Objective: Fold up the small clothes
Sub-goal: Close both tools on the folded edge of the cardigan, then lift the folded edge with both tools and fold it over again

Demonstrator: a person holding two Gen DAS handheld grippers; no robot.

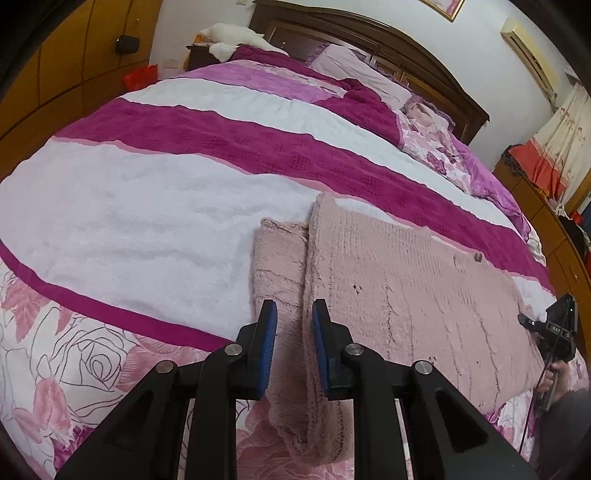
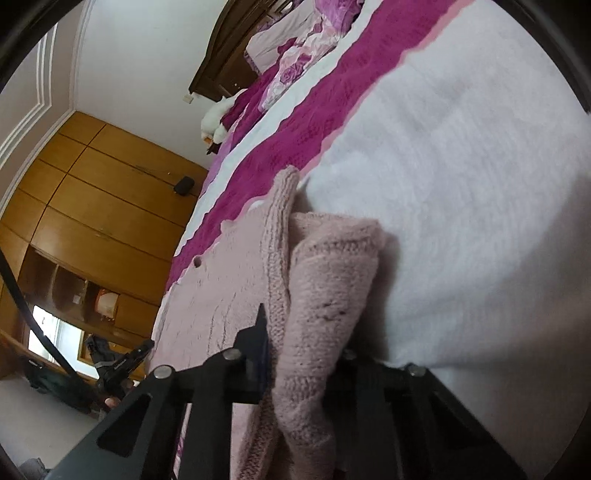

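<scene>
Left wrist view: the left gripper (image 1: 294, 317) hangs low over the near edge of the bed, its fingers (image 1: 267, 332) spread with a gap between the blue pads.
Sweater: the pink knitted sweater (image 1: 406, 288) lies flat on the blanket (image 1: 147, 206) — white with magenta stripes — reaching from the near middle toward the right.
Fold: a raised edge of the sweater runs from far to near, straight through the gap between the left fingers; whether the pads touch it I cannot tell.
Right wrist view: the right gripper (image 2: 303, 332) is tilted sideways and pinches a bunched part of the sweater (image 2: 325, 295), lifted off the flat part.
Right fingers: pressed onto the knit — one finger (image 2: 258, 339) shows, the other is hidden behind the cloth.
Far end: pillows (image 1: 354, 70) and a dark wooden headboard (image 1: 369, 33).
Far left: a wooden wardrobe (image 2: 103, 192).
</scene>
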